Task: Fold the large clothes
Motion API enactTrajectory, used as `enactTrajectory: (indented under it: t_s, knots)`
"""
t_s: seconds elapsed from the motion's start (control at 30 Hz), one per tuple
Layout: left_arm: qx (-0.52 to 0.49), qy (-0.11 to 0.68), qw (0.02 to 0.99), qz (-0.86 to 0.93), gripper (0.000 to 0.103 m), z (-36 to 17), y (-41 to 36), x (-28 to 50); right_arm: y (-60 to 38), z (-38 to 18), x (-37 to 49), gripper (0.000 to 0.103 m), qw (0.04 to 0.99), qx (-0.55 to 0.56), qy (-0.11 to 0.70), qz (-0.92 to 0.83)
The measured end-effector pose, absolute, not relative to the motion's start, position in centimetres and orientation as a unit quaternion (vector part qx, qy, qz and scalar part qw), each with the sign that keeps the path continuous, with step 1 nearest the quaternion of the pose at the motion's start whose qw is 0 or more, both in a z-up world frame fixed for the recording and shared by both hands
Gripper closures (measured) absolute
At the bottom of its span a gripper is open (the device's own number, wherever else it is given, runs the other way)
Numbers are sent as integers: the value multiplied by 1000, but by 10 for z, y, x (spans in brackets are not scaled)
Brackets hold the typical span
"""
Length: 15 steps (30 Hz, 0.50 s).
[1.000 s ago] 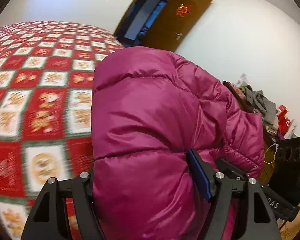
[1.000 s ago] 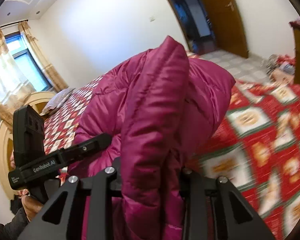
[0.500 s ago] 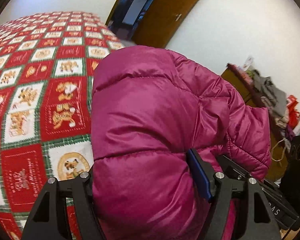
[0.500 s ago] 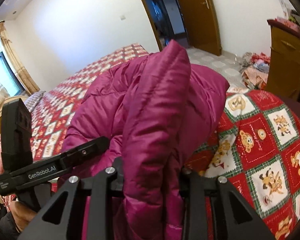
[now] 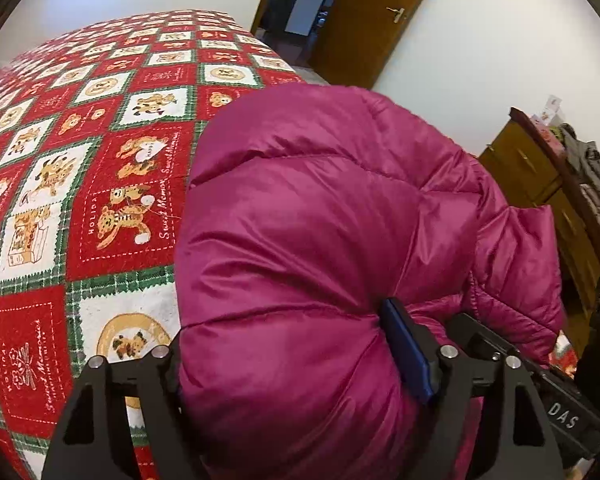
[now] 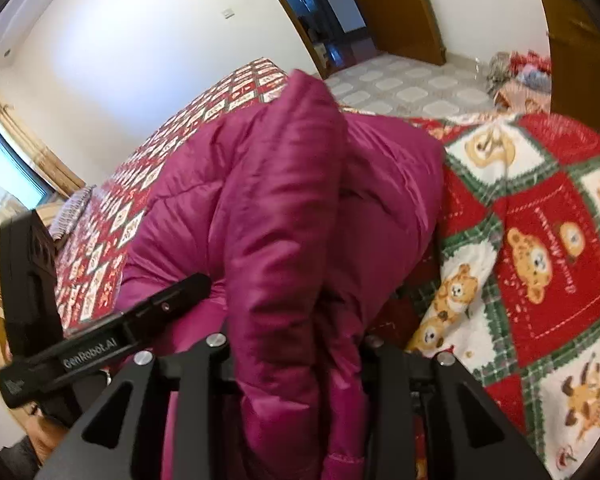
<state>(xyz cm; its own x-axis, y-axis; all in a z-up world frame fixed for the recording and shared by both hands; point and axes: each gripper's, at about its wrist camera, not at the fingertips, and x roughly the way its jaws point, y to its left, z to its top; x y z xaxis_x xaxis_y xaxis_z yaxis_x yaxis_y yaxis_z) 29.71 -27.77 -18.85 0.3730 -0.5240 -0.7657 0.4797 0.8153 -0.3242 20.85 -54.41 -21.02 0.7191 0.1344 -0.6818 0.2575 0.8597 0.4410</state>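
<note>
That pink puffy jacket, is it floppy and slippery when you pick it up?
Probably floppy: the jacket bulges and droops around the left gripper and right gripper. Its shiny fabric looks a bit slippery. Puffy padding suggests it's light for its size.

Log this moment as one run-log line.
stage: carrying jacket over bed | left gripper: jaws just opened wider, magenta puffer jacket between them | right gripper: shut on jacket | bedspread

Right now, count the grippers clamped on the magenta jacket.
2. The left gripper has a thick puffy fold bunched between its fingers; the right gripper pinches a narrower ridge. The magenta jacket hangs above the bed.
</note>
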Motion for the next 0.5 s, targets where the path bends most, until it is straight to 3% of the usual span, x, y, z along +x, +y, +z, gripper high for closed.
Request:
enactTrajectory:
  t_s: [0.23,0.33,0.37,0.5]
  knots:
    - [-12,452,844,-290,16,-195,-279,292,-547,-211,209,69,890,260,374,-28]
    - [-11,453,839,-300,13,-196,-275,292,-551,-208,201,54,889,266,369,-46]
    - [-11,454,838,-303,12,-197,-274,293,-549,-203,194,44,891,257,368,-67]
    - [-6,458,838,-296,12,-195,-274,294,-543,-177,166,41,906,226,337,-124]
